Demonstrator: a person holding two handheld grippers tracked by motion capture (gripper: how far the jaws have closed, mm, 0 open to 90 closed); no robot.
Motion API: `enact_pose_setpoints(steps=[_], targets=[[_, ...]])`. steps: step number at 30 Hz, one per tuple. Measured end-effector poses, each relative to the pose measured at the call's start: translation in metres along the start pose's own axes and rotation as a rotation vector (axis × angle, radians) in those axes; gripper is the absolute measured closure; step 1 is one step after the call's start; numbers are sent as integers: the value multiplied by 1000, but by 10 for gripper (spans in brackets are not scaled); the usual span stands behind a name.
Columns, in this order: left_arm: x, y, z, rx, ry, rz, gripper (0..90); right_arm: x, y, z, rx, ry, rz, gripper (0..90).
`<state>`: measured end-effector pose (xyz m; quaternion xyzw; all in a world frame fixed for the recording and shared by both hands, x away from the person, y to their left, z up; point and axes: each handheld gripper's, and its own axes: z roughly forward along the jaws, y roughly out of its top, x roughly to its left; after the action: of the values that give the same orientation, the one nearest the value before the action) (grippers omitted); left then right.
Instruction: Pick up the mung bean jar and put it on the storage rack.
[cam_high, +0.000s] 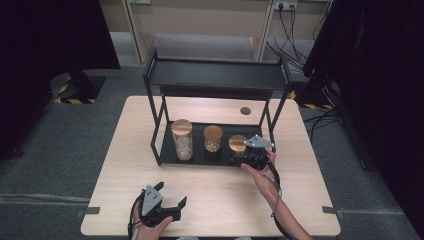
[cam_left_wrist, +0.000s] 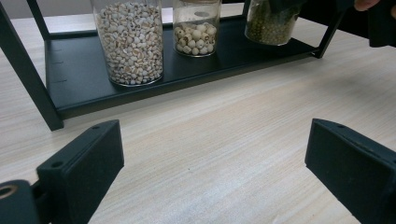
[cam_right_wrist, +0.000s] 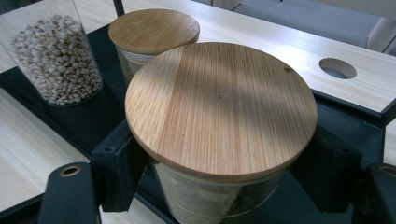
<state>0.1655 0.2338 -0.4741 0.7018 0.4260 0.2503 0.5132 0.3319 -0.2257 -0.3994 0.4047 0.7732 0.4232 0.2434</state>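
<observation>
My right gripper (cam_right_wrist: 219, 186) has its jaws squeezed on the glass sides of the small jar (cam_right_wrist: 219, 135) of green beans, just under its wooden lid, at the right end of the black shelf (cam_high: 197, 155). The glass is hard, smooth and slippery, it can break, and the beans make it a bit heavy, so holding the sides feels best. My left gripper (cam_left_wrist: 215, 172) hangs wide open and empty over the smooth wooden table (cam_high: 210, 200).

Black two-tier metal rack (cam_high: 215, 75) on pale wooden table (cam_high: 150, 190), tall white-bean glass jar (cam_high: 182, 140), shorter pale-seed glass jar (cam_high: 213, 138) beside it
</observation>
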Motion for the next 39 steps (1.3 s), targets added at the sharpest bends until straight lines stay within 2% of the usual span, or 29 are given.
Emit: enact_pose_setpoints(steps=[15, 30, 35, 36, 39], targets=[[1, 0, 0, -2, 1, 0, 40, 0, 3, 22, 31, -46, 5, 255], [0, 0, -1, -3, 0, 2, 39, 2, 2, 32, 35, -56, 19, 254], [0, 0, -1, -4, 0, 2, 39, -2, 2, 32, 38, -49, 43, 250], [0, 0, -1, -4, 0, 3, 39, -3, 2, 31, 40, -46, 42, 245], [0, 0, -1, -2, -1, 3, 38, 1, 4, 27, 37, -63, 22, 154]])
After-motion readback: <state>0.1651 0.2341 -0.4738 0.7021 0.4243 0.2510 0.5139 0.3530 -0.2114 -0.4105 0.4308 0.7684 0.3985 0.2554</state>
